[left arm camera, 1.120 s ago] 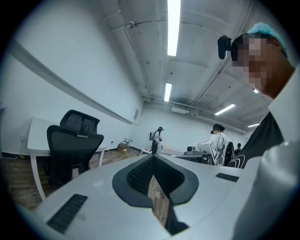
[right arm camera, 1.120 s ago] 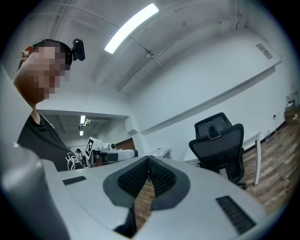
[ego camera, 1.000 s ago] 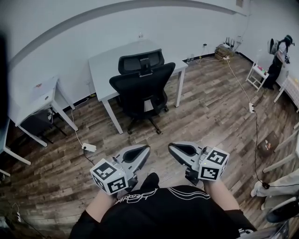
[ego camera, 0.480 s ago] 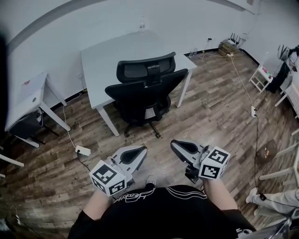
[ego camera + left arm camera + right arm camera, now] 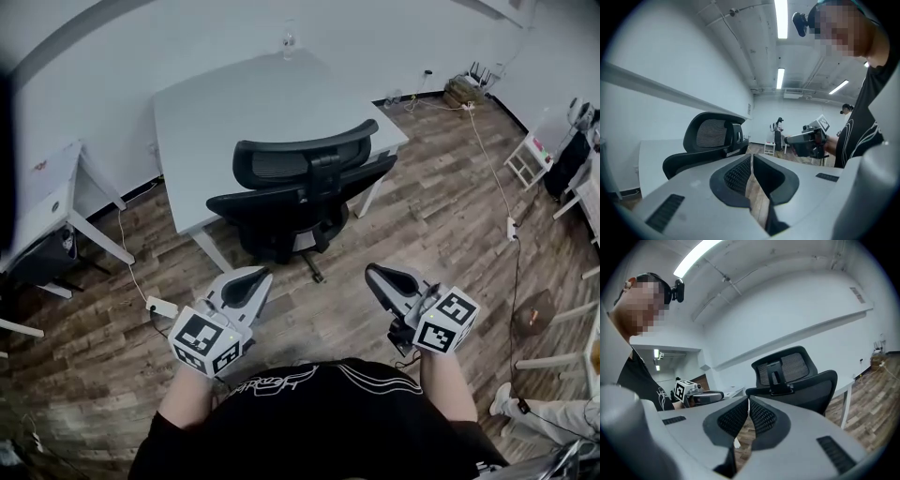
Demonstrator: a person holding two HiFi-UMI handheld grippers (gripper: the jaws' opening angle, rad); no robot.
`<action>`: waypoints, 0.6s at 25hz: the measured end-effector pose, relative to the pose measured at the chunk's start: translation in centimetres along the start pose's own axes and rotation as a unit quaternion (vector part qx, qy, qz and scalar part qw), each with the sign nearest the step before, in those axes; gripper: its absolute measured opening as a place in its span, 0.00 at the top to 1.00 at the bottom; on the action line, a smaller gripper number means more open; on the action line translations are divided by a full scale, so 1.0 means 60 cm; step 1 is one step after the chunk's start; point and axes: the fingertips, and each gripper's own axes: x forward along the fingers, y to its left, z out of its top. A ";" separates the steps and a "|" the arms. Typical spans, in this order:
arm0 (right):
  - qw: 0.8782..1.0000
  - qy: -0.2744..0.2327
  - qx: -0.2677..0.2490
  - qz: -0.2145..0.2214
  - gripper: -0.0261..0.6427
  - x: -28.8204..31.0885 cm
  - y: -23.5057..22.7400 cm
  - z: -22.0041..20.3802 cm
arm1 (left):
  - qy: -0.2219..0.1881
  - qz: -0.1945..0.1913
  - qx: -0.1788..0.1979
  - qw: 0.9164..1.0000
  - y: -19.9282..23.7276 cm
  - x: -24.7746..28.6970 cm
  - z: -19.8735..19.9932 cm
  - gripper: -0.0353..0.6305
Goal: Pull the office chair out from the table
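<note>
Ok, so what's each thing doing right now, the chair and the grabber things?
office chair: pushed in at the table, nothing touching it.
table: standing by the wall, chair at its near side.
left gripper: jaws shut, empty, short of the chair.
right gripper: jaws shut, empty, short of the chair.

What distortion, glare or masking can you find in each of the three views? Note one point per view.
Head view: fisheye bows the table edges, and the picture's left edge darkens. Left gripper view: the ceiling strip light blows out white; a mosaic patch sits at top right. Right gripper view: a round black vignette; the right tongs loom oversized against the office chair.
</note>
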 end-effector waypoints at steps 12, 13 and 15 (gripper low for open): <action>1.000 0.004 0.017 -0.023 0.91 0.014 -0.233 0.070 | 0.063 0.106 0.068 0.990 0.087 0.097 -0.022 0.80; 1.000 0.009 0.015 -0.018 0.91 0.022 -0.249 0.074 | 0.072 0.120 0.070 0.988 0.099 0.101 -0.026 0.78; 1.000 0.022 0.003 -0.018 0.90 0.038 -0.282 0.081 | 0.088 0.140 0.065 0.984 0.121 0.108 -0.036 0.74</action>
